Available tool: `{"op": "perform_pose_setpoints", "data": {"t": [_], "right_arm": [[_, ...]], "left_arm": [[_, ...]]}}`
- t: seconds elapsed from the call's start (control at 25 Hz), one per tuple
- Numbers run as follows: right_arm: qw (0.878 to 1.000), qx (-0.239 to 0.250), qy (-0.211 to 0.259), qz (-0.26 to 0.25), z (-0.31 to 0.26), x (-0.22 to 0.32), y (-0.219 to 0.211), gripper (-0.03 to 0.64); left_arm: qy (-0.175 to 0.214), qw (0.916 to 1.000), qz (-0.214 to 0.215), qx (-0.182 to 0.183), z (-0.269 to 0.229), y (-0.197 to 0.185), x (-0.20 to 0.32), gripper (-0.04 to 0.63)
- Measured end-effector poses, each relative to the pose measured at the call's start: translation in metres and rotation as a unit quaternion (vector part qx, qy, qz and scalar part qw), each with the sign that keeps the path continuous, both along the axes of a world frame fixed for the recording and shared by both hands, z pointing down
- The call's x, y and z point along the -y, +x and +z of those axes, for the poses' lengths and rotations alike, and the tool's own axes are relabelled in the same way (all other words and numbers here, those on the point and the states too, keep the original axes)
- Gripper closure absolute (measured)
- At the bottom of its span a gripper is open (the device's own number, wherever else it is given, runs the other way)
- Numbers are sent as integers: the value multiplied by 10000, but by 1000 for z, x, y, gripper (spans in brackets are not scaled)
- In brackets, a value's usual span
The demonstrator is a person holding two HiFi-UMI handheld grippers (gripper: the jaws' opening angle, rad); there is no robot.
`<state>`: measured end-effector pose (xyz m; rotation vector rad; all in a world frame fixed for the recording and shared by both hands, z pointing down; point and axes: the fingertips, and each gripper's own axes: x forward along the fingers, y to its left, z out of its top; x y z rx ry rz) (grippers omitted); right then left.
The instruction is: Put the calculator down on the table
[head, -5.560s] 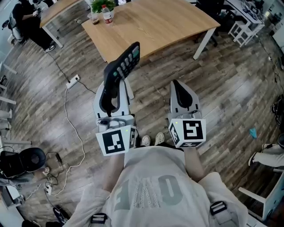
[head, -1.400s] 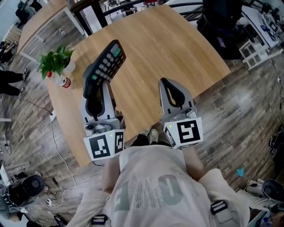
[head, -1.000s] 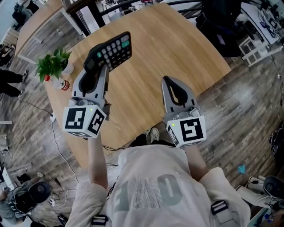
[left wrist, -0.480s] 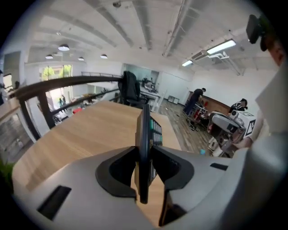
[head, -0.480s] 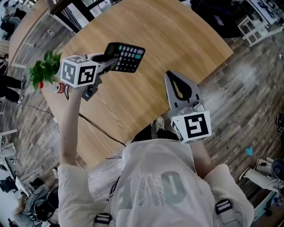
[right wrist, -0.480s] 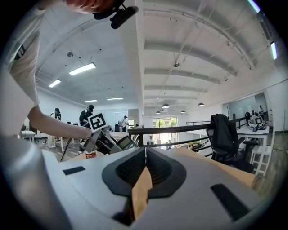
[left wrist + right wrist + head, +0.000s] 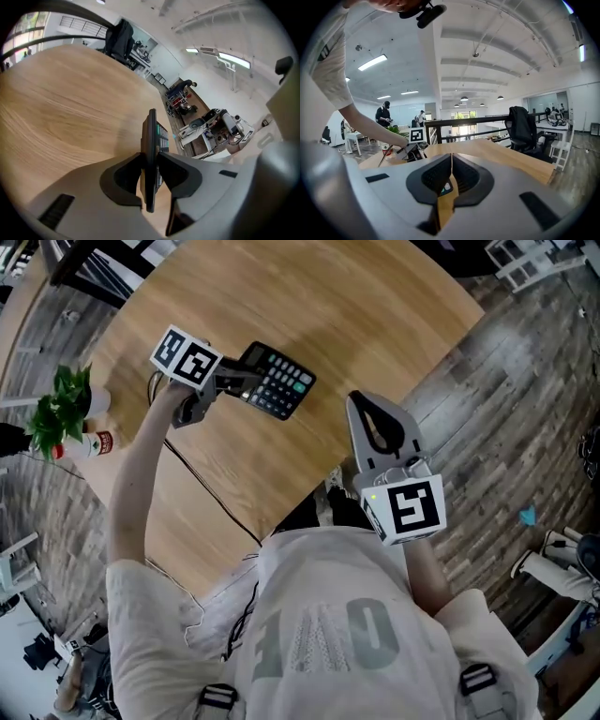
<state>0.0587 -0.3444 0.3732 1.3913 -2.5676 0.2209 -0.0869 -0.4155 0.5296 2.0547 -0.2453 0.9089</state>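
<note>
A black calculator [image 7: 279, 382] with grey and green keys lies nearly flat, keys up, low over the round wooden table [image 7: 356, 306]. Whether it touches the wood I cannot tell. My left gripper [image 7: 246, 382] is shut on its near end, reaching in from the left with its marker cube [image 7: 192, 360] behind. In the left gripper view the calculator [image 7: 150, 150] stands edge-on, clamped between both jaws. My right gripper [image 7: 357, 402] hovers shut and empty at the table's near edge, to the right of the calculator. Its tips [image 7: 451, 157] meet in the right gripper view.
A potted plant [image 7: 61, 409] and a small bottle [image 7: 86, 442] stand at the table's left edge. A black cable [image 7: 202, 484] trails from the left gripper across the tabletop. A black office chair [image 7: 522, 126] stands beyond the table, and wood flooring [image 7: 506, 399] surrounds it.
The left gripper has dropped from chest height to just over the table, turning so the calculator now lies almost flat. The right gripper sank slightly and stayed shut.
</note>
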Motion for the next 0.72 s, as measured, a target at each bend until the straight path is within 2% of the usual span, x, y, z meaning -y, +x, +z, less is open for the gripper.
{"op": "perform_pose_setpoints", "data": {"t": [0.16,0.28,0.52,0.72], "right_arm": [[9996,5,-266,115,16,-3,8,595],[9988,4,-418,267,24,-5,15,595],[9977,28,-572,351,33,-11,20,595],[9976,76,-515,463,28,-9,25,595]], "left_arm": [[-505,9977,453,-6,20,11,-7,472],[-778,9955,547,13,33,14,-7,472],[-938,9943,498,67,45,17,-2,472],[-939,9947,372,207,53,20,1,471]]}}
